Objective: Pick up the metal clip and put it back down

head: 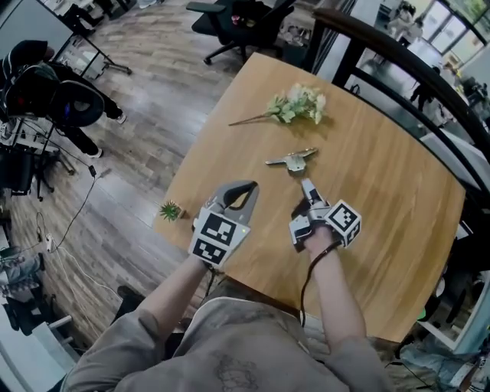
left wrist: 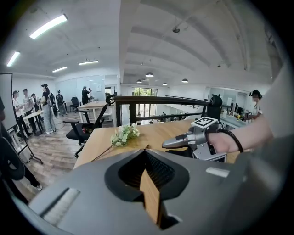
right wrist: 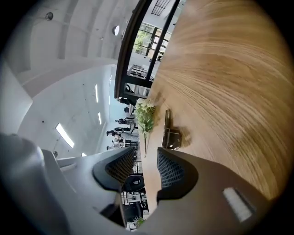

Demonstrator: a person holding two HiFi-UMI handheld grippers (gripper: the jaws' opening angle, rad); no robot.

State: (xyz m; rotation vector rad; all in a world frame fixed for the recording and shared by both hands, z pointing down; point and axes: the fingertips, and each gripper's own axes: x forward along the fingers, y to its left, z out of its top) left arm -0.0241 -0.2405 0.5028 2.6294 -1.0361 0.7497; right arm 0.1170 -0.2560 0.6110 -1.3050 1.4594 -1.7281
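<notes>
The metal clip (head: 291, 160) lies flat on the wooden table (head: 383, 176), a little beyond both grippers. In the right gripper view it (right wrist: 172, 135) sits just ahead of the jaws, on the wood. My right gripper (head: 307, 184) points at it from a short way off and is tilted on its side; its jaws (right wrist: 146, 160) stand slightly apart with nothing between them. My left gripper (head: 251, 185) rests near the table's left edge, jaws closed tip to tip and empty (left wrist: 146, 150). The left gripper view does not show the clip.
A sprig of pale artificial flowers (head: 295, 105) lies farther back on the table. A small green plant (head: 170, 210) sits by the table's left edge. A dark railing (head: 398, 53) runs behind the table, with an office chair (head: 237, 23) beyond.
</notes>
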